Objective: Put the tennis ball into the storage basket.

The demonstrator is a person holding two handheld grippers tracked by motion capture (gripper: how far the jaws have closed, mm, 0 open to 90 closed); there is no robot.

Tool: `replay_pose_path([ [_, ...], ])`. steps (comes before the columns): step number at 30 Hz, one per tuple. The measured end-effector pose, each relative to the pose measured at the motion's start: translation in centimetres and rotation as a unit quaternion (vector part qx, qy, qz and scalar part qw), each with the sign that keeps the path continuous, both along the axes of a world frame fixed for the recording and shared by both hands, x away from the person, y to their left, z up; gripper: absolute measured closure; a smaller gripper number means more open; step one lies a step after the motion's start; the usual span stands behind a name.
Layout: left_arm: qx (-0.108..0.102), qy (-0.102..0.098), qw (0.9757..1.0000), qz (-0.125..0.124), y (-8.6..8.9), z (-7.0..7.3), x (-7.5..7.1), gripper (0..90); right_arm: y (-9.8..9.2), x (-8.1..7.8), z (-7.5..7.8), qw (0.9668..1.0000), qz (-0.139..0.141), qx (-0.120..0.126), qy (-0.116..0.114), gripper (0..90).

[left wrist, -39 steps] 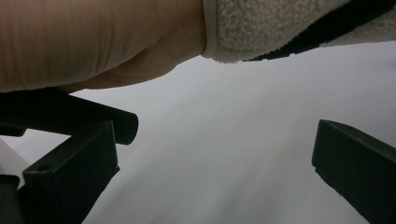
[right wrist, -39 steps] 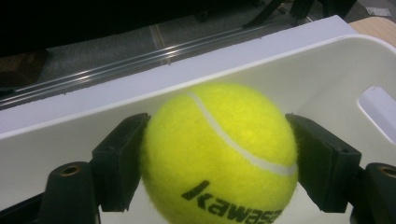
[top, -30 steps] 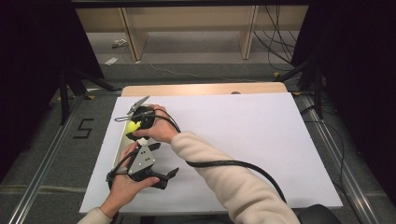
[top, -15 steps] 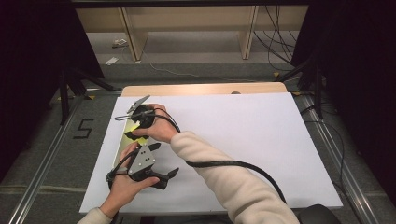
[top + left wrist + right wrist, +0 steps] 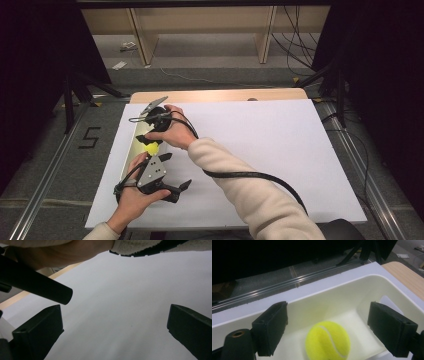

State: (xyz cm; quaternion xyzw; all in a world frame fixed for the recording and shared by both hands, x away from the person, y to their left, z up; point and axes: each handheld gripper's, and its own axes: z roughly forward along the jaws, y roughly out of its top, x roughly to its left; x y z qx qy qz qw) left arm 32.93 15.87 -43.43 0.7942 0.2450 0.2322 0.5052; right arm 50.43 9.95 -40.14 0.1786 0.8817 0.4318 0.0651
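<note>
Your left tongs point(image 5: 172, 176) rest low near the desk's point(image 5: 280, 150) front left edge, jaws spread wide with nothing between them; in the left gripper view they frame only the bare white surface. Just beyond them, along the desk's left edge, sits the cream bin point(image 5: 352, 300), and the tennis ball point(image 5: 327, 343) lies on its floor, loose and untouched. Your right tongs point(image 5: 146, 139) hover over that bin with your arm crossing to the left; their jaws stand wide apart, one on each side above the ball, gripping nothing.
</note>
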Motion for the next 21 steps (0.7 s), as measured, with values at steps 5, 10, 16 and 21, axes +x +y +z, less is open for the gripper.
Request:
replay_pose_path([
  [5,-0.001,0.001,1.0000,0.001,0.0,0.0,0.0,0.0,-1.0,0.1,0.3,1.0000,-0.005,0.002,-0.002,17.5],
  [10,-0.002,0.001,1.0000,0.001,0.0,0.0,0.0,0.0,-1.9,0.1,0.7,0.9999,-0.011,0.009,-0.006,17.7],
  [16,-0.003,0.002,1.0000,0.002,0.0,0.0,0.0,0.0,-2.8,0.0,0.8,0.9998,-0.017,0.009,-0.005,17.8],
  [21,-0.004,0.002,1.0000,0.003,0.0,0.0,0.0,0.0,-3.8,0.0,1.0,0.9996,-0.026,0.010,-0.003,17.9],
])
